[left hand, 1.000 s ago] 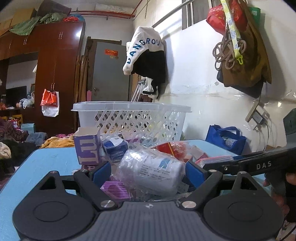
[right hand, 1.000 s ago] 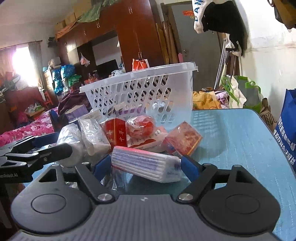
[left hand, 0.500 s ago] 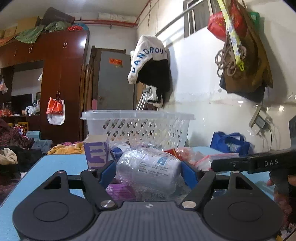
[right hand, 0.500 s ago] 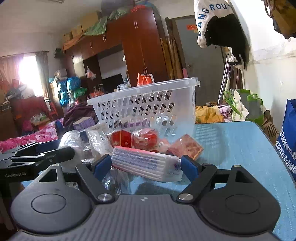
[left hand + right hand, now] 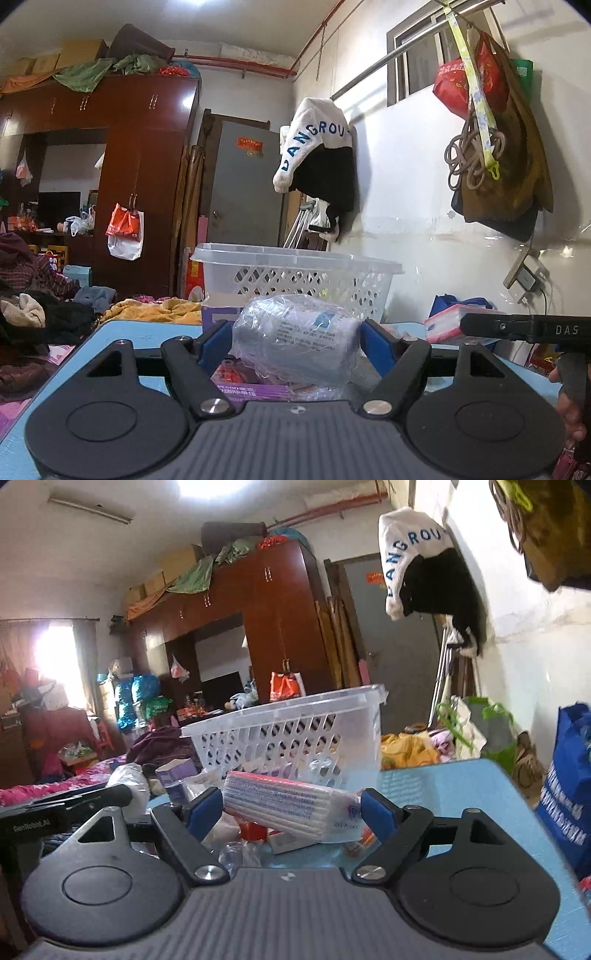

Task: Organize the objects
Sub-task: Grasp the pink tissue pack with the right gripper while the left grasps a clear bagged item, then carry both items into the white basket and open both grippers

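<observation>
My left gripper (image 5: 295, 343) is shut on a white roll wrapped in clear plastic (image 5: 295, 339), lifted off the pile with both blue pads against its ends. My right gripper (image 5: 291, 810) is shut on a long white tissue pack with a red edge (image 5: 288, 805), held tilted above the clutter. A white lattice basket (image 5: 295, 269) (image 5: 291, 738) stands just beyond both on the blue table (image 5: 443, 801). The right gripper's black body (image 5: 524, 326) crosses the left wrist view at right; the left one (image 5: 62, 812) shows at the left of the right wrist view.
Loose items lie under the grippers: a purple carton (image 5: 177, 775), a purple pack (image 5: 255, 387), red packets (image 5: 255, 829), a plastic bag (image 5: 127, 779). A blue shopping bag (image 5: 565, 797) stands off the table's right edge. A white wall with hanging bags (image 5: 495, 155) runs along the right.
Both grippers have risen and tipped upward with their loads; the pile and table sank in view. The left jaws closed in onto the wrapped roll. The right grip on the tissue pack stayed the same.
</observation>
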Demonstrator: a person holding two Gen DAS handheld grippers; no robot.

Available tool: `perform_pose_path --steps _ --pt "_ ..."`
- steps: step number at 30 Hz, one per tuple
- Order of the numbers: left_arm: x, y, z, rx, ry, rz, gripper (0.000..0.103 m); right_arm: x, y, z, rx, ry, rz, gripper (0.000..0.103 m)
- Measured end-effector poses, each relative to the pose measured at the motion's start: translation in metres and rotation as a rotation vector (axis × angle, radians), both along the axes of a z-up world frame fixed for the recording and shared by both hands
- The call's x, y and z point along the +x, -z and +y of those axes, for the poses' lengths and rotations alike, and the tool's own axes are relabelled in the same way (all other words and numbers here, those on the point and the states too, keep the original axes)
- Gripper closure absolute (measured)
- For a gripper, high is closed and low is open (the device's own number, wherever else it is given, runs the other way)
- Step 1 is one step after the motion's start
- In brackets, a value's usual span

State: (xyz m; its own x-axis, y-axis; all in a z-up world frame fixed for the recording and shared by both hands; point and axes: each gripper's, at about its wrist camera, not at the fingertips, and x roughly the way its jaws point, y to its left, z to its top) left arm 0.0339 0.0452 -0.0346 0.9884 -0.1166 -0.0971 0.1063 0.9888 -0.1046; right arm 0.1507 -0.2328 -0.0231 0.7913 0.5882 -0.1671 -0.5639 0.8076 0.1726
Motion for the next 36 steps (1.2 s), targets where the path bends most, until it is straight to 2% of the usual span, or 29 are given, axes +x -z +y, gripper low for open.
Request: perform_pose_path --steps 4,6,7,9,11,16,18,19,21,23,27,29,31,32,36 --pt "-0.004 -0.004 0.002 -0.006 0.004 -0.012 0.024 -0.001 -0.003 -0.004 0.018 -0.011 -0.012 0.019" --pt "-0.005 -0.008 0.004 -0.018 0.008 -0.019 0.024 -0.002 -0.007 -0.006 0.026 -0.014 -0.015 0.041" --pt "-0.005 -0.011 0.006 -0.023 0.010 -0.023 0.024 -0.001 -0.010 -0.007 0.036 -0.025 -0.012 0.042" --pt "-0.002 -0.018 0.009 -0.036 0.012 -0.026 0.024 0.000 -0.016 -0.006 0.037 -0.029 -0.019 0.042" --pt "0.004 -0.022 0.014 -0.052 0.011 -0.010 0.024 0.011 -0.016 0.001 -0.014 -0.038 0.015 0.041" --pt "0.007 -0.012 0.015 -0.047 0.009 0.007 0.024 0.022 0.012 0.012 -0.061 -0.078 0.114 0.038" --pt "0.008 -0.010 0.018 -0.065 0.014 0.019 0.024 0.020 0.016 0.016 -0.102 -0.069 0.116 0.016" --pt "0.008 -0.010 0.020 -0.071 0.013 0.019 0.024 0.020 0.015 0.018 -0.130 -0.033 0.105 0.014" --pt "0.009 -0.009 0.021 -0.077 0.007 0.020 0.024 0.023 0.011 0.022 -0.147 0.016 0.100 0.014" --pt "0.009 -0.008 0.021 -0.081 0.010 0.025 0.024 0.029 0.008 0.029 -0.180 0.020 0.137 0.012" --pt "0.007 -0.007 0.022 -0.082 0.013 0.025 0.024 0.042 0.012 0.045 -0.307 0.028 0.209 0.011" --pt "0.007 -0.008 0.021 -0.081 0.009 0.021 0.024 0.045 0.012 0.047 -0.323 0.032 0.220 0.011" --pt "0.007 -0.008 0.021 -0.079 0.011 0.022 0.024 0.045 0.014 0.047 -0.338 0.035 0.228 0.017" --pt "0.007 -0.008 0.022 -0.079 0.011 0.023 0.024 0.044 0.015 0.046 -0.344 0.036 0.228 0.024" --pt "0.006 -0.007 0.023 -0.086 0.008 0.022 0.024 0.038 0.014 0.040 -0.308 0.034 0.202 0.027"
